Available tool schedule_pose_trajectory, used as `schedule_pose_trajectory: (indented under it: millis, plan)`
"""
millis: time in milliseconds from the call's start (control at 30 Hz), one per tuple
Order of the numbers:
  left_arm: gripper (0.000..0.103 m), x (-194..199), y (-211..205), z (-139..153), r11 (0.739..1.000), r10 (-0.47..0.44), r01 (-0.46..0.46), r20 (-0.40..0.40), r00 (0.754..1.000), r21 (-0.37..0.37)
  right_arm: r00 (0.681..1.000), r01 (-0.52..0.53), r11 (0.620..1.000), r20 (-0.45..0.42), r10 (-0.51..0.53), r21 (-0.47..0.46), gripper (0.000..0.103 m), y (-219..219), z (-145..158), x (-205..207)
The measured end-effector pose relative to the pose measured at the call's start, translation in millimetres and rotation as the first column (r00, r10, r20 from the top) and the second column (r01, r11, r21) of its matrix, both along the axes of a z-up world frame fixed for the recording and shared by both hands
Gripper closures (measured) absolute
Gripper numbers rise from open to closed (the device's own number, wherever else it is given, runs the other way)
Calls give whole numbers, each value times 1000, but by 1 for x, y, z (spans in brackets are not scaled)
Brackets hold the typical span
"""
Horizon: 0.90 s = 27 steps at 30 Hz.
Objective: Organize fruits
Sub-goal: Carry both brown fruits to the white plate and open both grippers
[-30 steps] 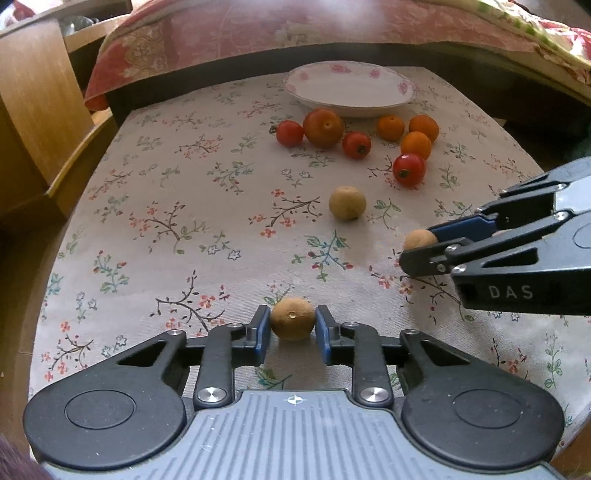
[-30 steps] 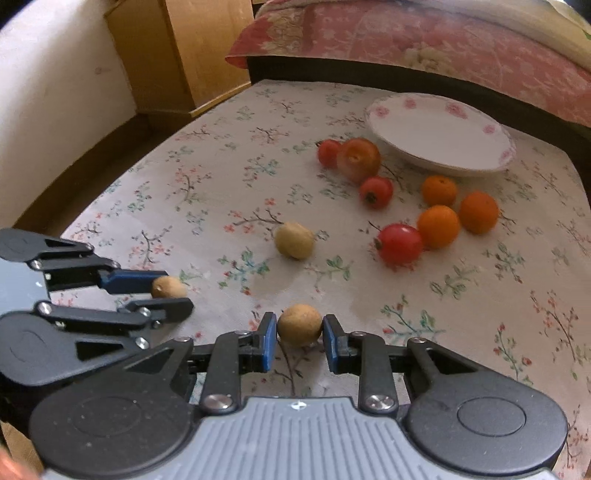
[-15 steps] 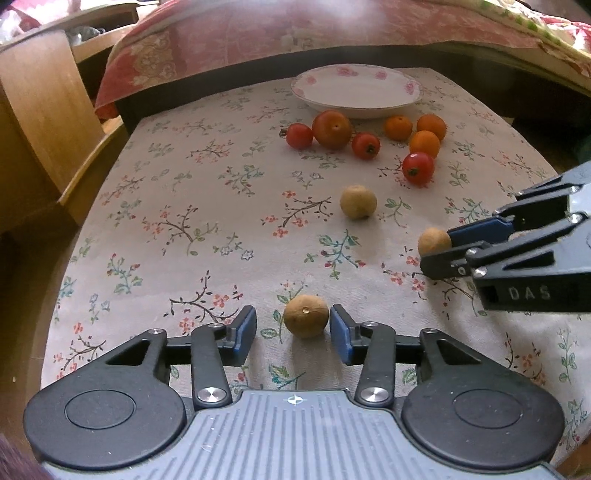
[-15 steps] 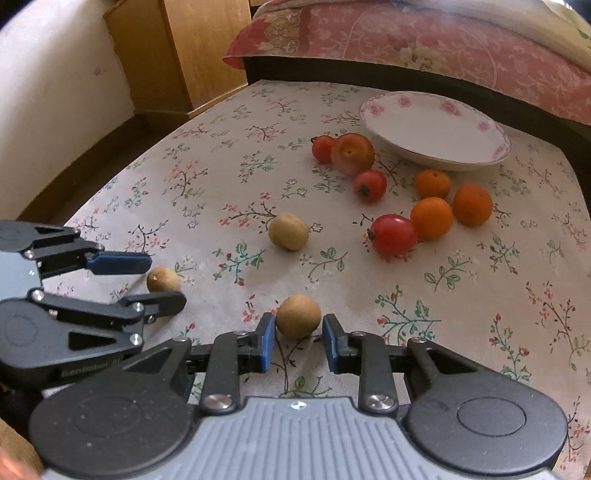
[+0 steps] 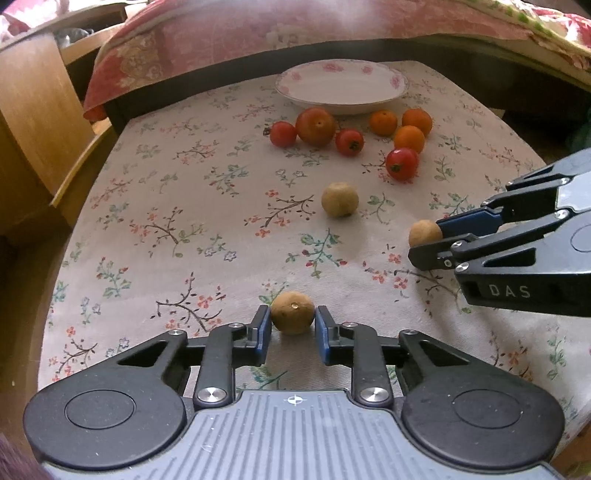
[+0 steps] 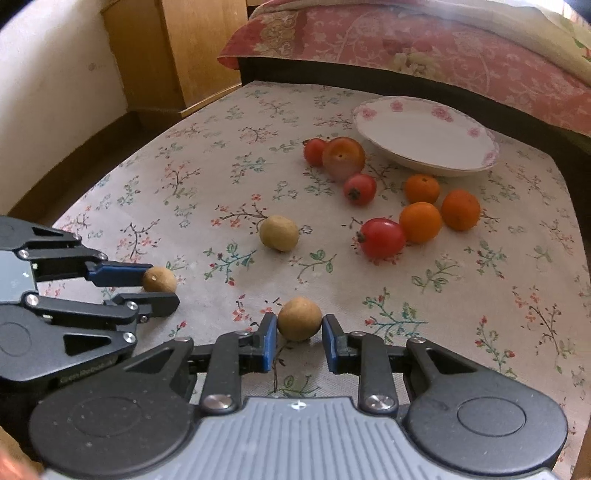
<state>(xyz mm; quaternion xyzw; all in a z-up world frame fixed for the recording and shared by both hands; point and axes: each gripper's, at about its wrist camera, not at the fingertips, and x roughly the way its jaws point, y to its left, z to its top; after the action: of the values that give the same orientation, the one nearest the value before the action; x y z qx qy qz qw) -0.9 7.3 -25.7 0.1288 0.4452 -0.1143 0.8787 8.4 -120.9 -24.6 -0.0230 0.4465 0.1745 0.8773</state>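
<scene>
On the floral tablecloth (image 5: 166, 206), my left gripper (image 5: 291, 322) is shut on a small brown round fruit (image 5: 292, 313) that rests on the cloth; the right wrist view shows the same gripper (image 6: 162, 290) and fruit (image 6: 159, 280). My right gripper (image 6: 299, 328) is shut on a second brown fruit (image 6: 299, 318), which shows at that gripper's (image 5: 424, 240) tips in the left wrist view. A third brown fruit (image 5: 340, 199) lies free mid-table. Beyond it lie several tomatoes (image 5: 316, 125) and three oranges (image 5: 409, 139), in front of a white plate (image 5: 288, 85) with nothing on it.
A wooden cabinet (image 5: 33, 122) stands off the table's left side. A bed with a red floral cover (image 5: 258, 33) runs behind the far edge. The table edge curves close on the left (image 5: 55, 280). Bare cloth lies between the grippers and the third brown fruit.
My left gripper stood open around its brown fruit half a second ago and has closed on it again. The right gripper has kept its grip and hardly moved.
</scene>
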Motion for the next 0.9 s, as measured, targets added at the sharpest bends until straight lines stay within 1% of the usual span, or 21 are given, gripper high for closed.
schedule_pose_trajectory:
  millis: [100, 333, 433, 533, 667, 767, 900]
  plan:
    - [70, 3, -4, 4, 1000, -8, 8, 6, 1000, -10, 1000, 21, 1000, 8, -21, 4, 75, -4, 8, -2]
    - [70, 12, -13, 18, 997, -22, 24, 18, 1000, -74, 997, 75, 997, 28, -75, -10, 75, -11, 27, -8]
    - [70, 17, -17, 27, 994, -24, 26, 19, 1000, -105, 996, 86, 996, 35, -86, -13, 75, -11, 38, 0]
    - [70, 25, -21, 38, 993, -21, 26, 52, 998, -116, 995, 77, 997, 66, -77, -1, 75, -9, 46, 11]
    - [70, 48, -24, 44, 991, -10, 17, 52, 999, -131, 994, 84, 996, 67, -85, 23, 75, -15, 51, 26]
    - [70, 69, -29, 47, 988, -11, 18, 46, 999, -153, 992, 94, 995, 88, -95, 15, 75, -23, 56, 39]
    - [70, 94, -40, 51, 986, -17, 25, 52, 998, -168, 988, 127, 991, 84, -130, 39, 75, -40, 58, 62]
